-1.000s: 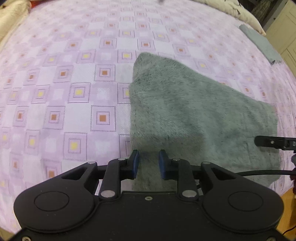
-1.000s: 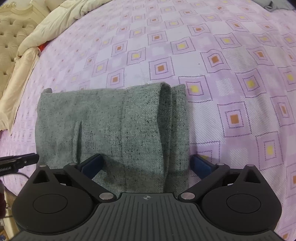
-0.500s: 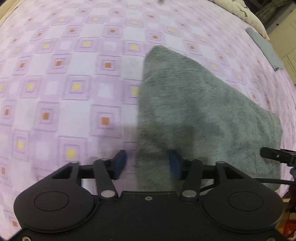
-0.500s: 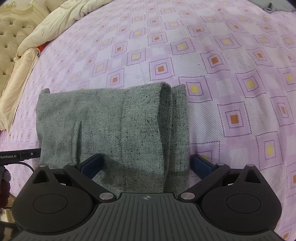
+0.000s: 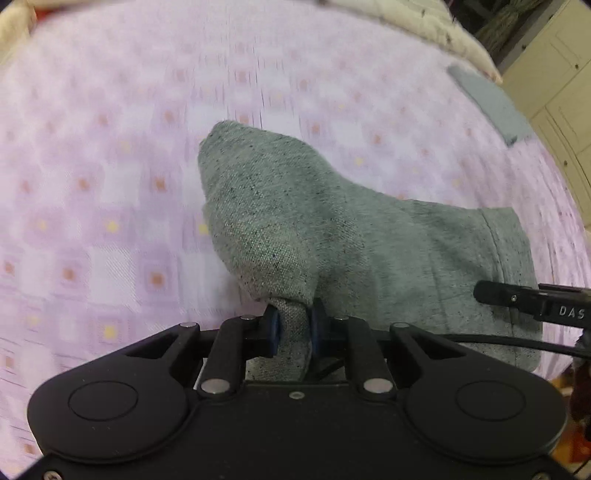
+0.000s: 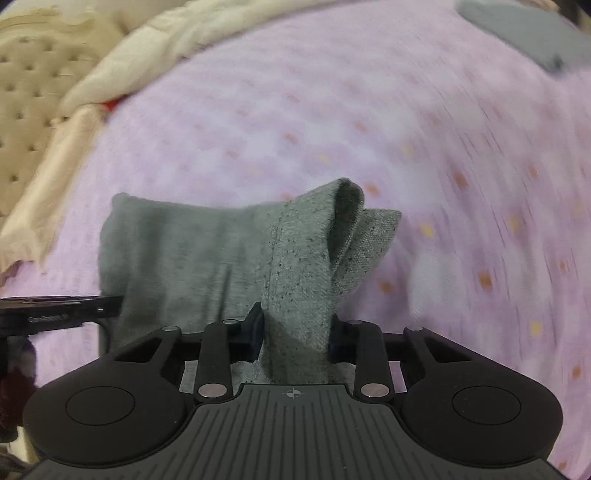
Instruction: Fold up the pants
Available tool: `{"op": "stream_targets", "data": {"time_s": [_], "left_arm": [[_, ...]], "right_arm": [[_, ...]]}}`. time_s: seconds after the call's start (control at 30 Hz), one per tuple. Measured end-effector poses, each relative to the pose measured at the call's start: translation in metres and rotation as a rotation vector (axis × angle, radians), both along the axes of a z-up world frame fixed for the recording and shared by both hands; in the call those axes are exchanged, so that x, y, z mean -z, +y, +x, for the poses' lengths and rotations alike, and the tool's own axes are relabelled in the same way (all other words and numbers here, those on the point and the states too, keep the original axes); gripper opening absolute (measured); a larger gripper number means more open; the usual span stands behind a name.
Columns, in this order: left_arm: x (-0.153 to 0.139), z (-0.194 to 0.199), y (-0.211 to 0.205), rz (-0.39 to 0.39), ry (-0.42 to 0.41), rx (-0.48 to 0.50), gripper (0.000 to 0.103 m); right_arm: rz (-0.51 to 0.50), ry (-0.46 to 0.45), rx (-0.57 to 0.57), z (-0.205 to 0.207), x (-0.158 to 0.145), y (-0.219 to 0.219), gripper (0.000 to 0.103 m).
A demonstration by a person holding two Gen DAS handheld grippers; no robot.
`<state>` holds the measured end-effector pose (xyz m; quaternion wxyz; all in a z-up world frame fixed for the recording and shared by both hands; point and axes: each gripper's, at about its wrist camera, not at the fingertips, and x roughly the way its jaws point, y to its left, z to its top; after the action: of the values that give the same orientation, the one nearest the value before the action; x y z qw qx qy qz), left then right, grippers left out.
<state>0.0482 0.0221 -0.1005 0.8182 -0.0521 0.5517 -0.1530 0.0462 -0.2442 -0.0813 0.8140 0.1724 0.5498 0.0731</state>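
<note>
The grey speckled pants (image 5: 332, 229) lie folded on the purple patterned bedspread (image 5: 110, 184). My left gripper (image 5: 293, 326) is shut on their near left edge and holds it lifted, so the cloth tents up. My right gripper (image 6: 295, 332) is shut on the near right edge of the pants (image 6: 295, 258), also lifted, with the hem layers standing up. The other gripper's tip shows at the side of each view (image 5: 517, 299) (image 6: 55, 314).
A folded grey cloth (image 5: 487, 103) lies at the far right of the bed, also in the right wrist view (image 6: 524, 29). A cream quilt (image 6: 147, 55) and a tufted headboard (image 6: 29, 92) are at the left. Cream cabinets (image 5: 554, 74) stand beyond the bed.
Both grippers have closed on the near edge of the pants and lifted it off the bed. Earlier they were open over the flat cloth. The views are blurred from motion.
</note>
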Motion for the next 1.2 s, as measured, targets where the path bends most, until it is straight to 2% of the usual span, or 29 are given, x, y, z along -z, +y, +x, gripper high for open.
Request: {"op": "stream_targets", "data": {"time_s": [0.1, 0.23, 0.33, 0.43, 0.5, 0.53, 0.57, 0.63, 0.7, 0.8, 0.97, 1.2], "left_arm": [[-0.025, 0.012, 0.018, -0.009, -0.069, -0.06, 0.02], [-0.047, 0.059, 0.049, -0.017, -0.108, -0.103, 0.021], [-0.05, 0.1, 0.061, 0.024, -0.141, -0.101, 0.021], [-0.039, 0.14, 0.068, 0.048, -0.125, -0.125, 0.022], [-0.024, 0.157, 0.059, 0.091, -0.093, -0.138, 0.03], [-0.015, 0.168, 0.06, 0.126, -0.066, -0.157, 0.03], [-0.014, 0.161, 0.077, 0.149, -0.044, -0.177, 0.029], [-0.006, 0.165, 0.081, 0.196, -0.024, -0.226, 0.021], [-0.009, 0.159, 0.084, 0.194, -0.036, -0.255, 0.021], [-0.022, 0.147, 0.084, 0.195, -0.053, -0.257, 0.021], [-0.049, 0.127, 0.064, 0.219, -0.097, -0.263, 0.021], [-0.072, 0.09, 0.033, 0.264, -0.131, -0.256, 0.022]], "right_arm": [[0.023, -0.062, -0.018, 0.025, -0.023, 0.007, 0.029], [0.062, -0.103, -0.044, 0.082, -0.032, 0.021, 0.029], [0.069, -0.128, -0.07, 0.127, -0.028, 0.037, 0.029], [0.069, -0.123, -0.062, 0.164, -0.015, 0.052, 0.031], [0.038, -0.103, -0.062, 0.182, -0.003, 0.061, 0.038], [-0.002, -0.076, -0.058, 0.193, 0.008, 0.064, 0.04], [-0.053, -0.041, -0.05, 0.198, 0.016, 0.063, 0.04], [-0.15, -0.001, -0.034, 0.209, 0.028, 0.068, 0.04], [-0.19, -0.023, -0.025, 0.204, 0.024, 0.067, 0.04], [-0.166, -0.058, -0.03, 0.187, 0.008, 0.065, 0.04], [-0.166, -0.124, -0.056, 0.166, -0.026, 0.076, 0.04], [-0.169, -0.21, -0.107, 0.127, -0.065, 0.09, 0.04]]}}
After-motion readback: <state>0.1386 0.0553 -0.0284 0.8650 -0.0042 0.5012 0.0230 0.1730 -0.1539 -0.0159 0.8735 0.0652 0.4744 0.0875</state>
